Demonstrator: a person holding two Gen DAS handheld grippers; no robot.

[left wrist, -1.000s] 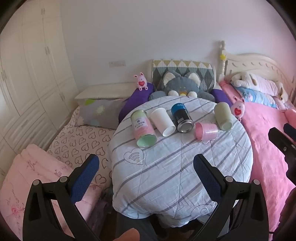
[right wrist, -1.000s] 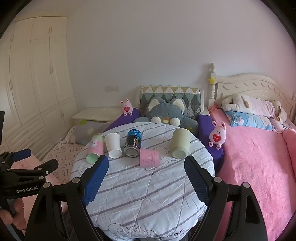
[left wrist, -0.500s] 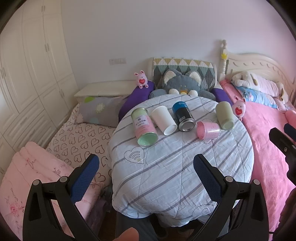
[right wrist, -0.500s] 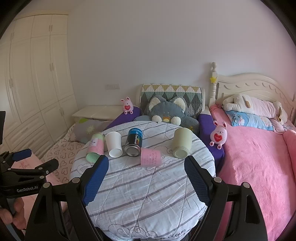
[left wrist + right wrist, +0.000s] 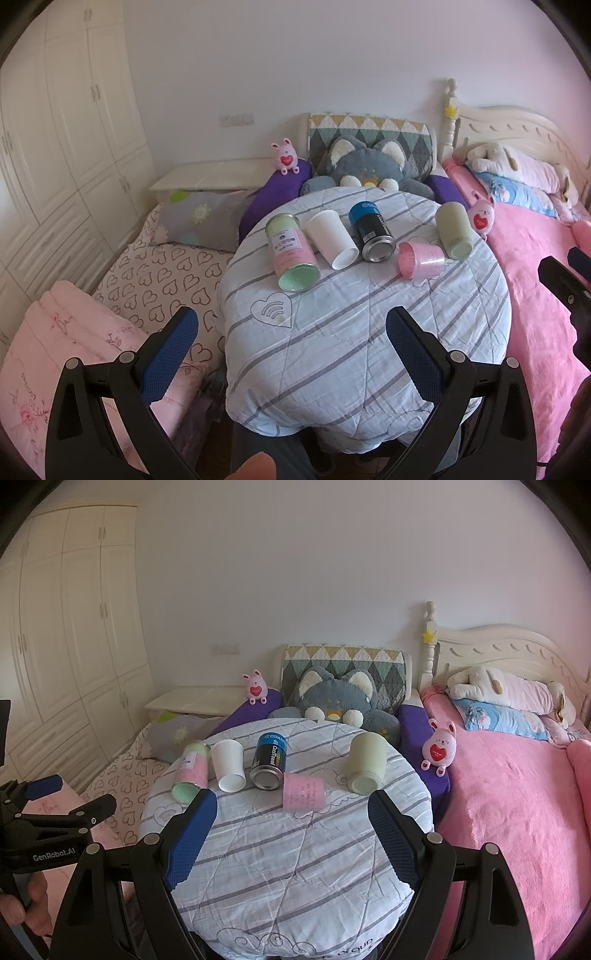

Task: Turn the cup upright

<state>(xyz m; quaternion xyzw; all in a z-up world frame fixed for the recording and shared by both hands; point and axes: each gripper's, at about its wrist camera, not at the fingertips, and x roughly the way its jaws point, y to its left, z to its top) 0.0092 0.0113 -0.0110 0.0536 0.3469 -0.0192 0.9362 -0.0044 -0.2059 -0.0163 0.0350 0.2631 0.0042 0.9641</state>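
Since a second ago your left camera has crept slightly nearer the round table (image 5: pixel 369 350); the cups have not moved. Nothing is flipped yet: all five containers lie on their sides across the table's far half, the pink cup (image 5: pixel 303 790) nearest you, just beside the blue can (image 5: pixel 269 766). Your left gripper (image 5: pixel 291 332) and right gripper (image 5: pixel 291 812) both stand wide open, empty, well short of it. The table's near half is bare; the green cup (image 5: pixel 366 762) lies near its right rim.
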